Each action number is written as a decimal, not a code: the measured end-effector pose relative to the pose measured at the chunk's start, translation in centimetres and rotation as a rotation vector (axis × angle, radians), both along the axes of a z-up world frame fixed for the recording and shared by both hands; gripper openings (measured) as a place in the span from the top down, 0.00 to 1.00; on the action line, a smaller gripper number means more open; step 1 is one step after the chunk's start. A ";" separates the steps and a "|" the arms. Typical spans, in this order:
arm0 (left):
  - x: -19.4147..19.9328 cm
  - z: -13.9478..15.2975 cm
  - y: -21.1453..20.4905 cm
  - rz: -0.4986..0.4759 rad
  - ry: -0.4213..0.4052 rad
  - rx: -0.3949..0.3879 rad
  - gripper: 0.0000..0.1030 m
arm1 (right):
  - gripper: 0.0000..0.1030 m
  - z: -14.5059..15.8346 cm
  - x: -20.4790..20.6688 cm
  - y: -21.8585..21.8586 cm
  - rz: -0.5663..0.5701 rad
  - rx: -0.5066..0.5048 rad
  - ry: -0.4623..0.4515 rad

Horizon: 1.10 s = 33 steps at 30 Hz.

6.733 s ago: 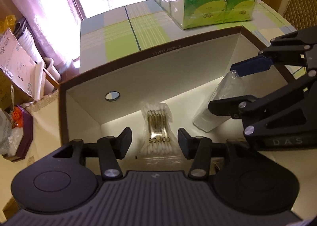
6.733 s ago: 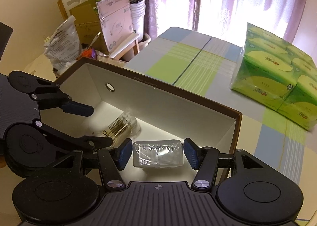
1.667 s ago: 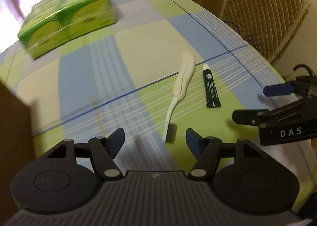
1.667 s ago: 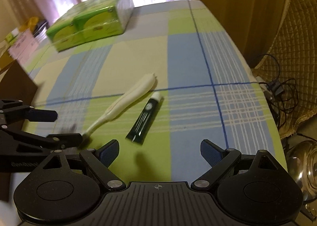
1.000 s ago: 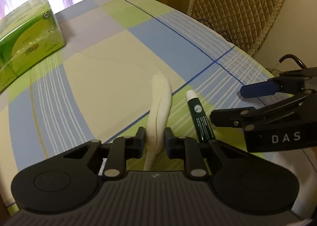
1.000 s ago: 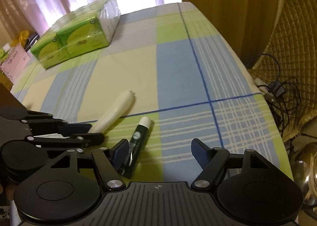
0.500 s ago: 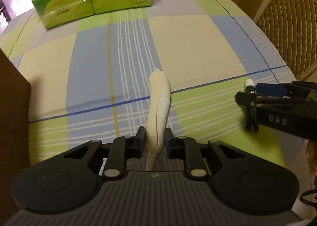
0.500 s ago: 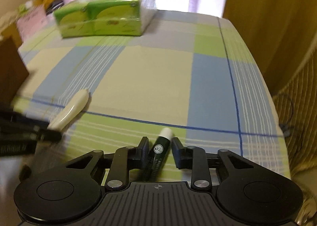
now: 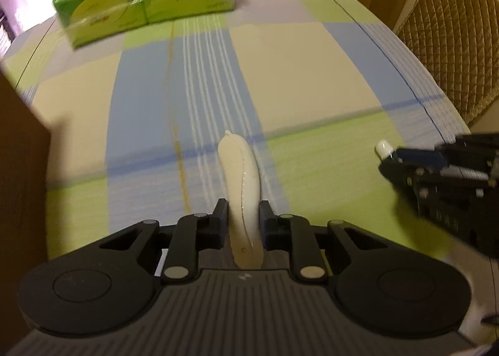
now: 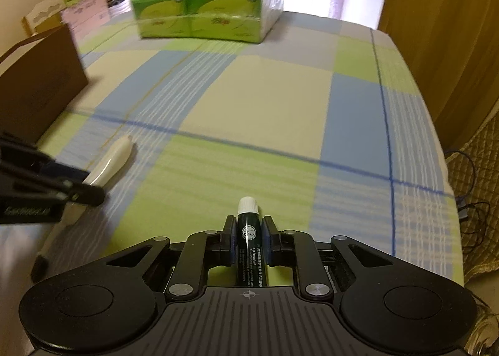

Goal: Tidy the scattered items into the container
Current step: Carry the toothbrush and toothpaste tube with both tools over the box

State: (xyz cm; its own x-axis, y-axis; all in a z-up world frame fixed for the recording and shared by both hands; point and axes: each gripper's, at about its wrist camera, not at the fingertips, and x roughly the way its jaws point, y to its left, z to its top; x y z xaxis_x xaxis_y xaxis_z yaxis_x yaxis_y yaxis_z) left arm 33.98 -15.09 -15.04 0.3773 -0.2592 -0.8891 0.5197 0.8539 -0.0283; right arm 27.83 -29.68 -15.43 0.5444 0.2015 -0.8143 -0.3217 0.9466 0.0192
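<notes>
The left gripper has its jaws squeezed tight on a long cream-white plastic tool with a curved leaf shape. The tool sticks out toward 12 o'clock, above the counter with the blue, green and cream checked cloth.

The right gripper has its jaws squeezed tight on a small dark green tube with a white cap. The cap points to 12 o'clock.

The brown cardboard box sits at 9 o'clock in the right wrist view, on the counter. A big green pack of tissues wrapped in clear plastic lies far off at 12 o'clock. A brown quilted chair back stands at 2 o'clock in the left wrist view.
</notes>
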 end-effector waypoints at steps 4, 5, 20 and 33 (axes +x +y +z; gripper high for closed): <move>-3.7 0.4 2.1 0.013 0.025 0.012 0.84 | 0.81 0.1 -2.0 0.8 0.042 -0.001 0.005; -4.3 0.5 2.6 0.018 0.028 0.013 0.84 | 0.81 0.1 -2.3 1.0 0.048 -0.008 0.000; -5.1 0.3 2.1 0.040 -0.007 0.013 0.82 | 0.82 0.2 -3.3 1.3 0.078 -0.016 0.008; -9.1 3.4 5.0 0.065 -0.028 -0.058 0.82 | 0.82 3.7 -6.2 1.9 0.084 0.150 -0.007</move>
